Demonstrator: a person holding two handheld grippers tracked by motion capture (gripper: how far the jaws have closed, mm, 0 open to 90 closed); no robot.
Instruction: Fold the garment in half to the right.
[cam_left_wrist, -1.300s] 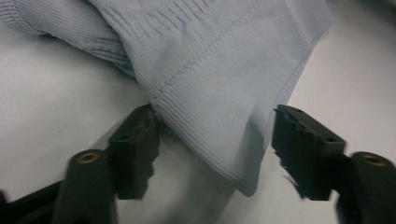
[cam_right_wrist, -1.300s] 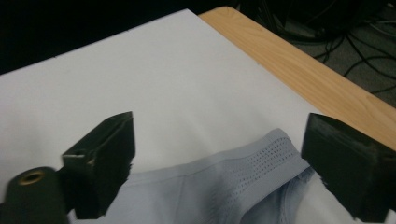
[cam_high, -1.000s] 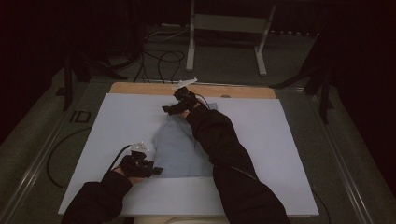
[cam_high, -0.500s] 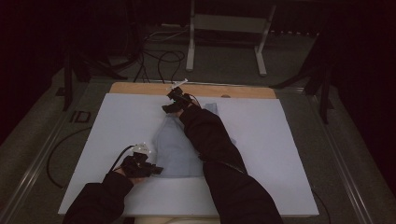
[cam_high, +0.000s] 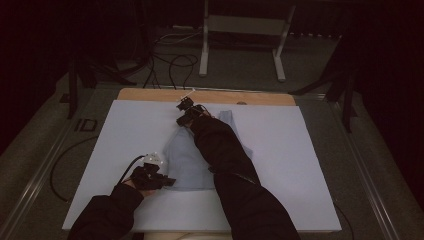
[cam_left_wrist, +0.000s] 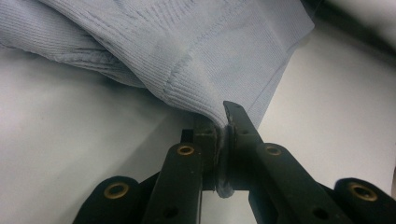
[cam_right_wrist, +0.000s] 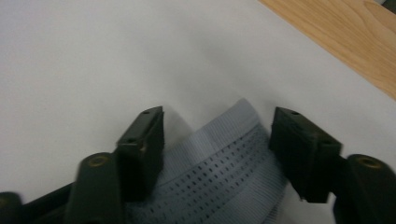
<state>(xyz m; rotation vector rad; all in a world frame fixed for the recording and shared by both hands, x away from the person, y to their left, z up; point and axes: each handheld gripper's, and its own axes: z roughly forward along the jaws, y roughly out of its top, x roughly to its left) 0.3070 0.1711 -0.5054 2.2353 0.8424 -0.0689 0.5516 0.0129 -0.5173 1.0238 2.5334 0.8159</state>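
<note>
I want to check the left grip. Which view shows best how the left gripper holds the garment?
The left gripper view: the left gripper is shut on the blue garment at its hem corner. The high view shows it small and dark; the right gripper view shows another edge.

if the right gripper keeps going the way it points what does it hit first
Probably the garment: its ribbed tip already lies between the open jaws of the right gripper, which have just been closing. Past that tip there is bare white sheet, then the wooden edge. Depth is hard to judge.
</note>
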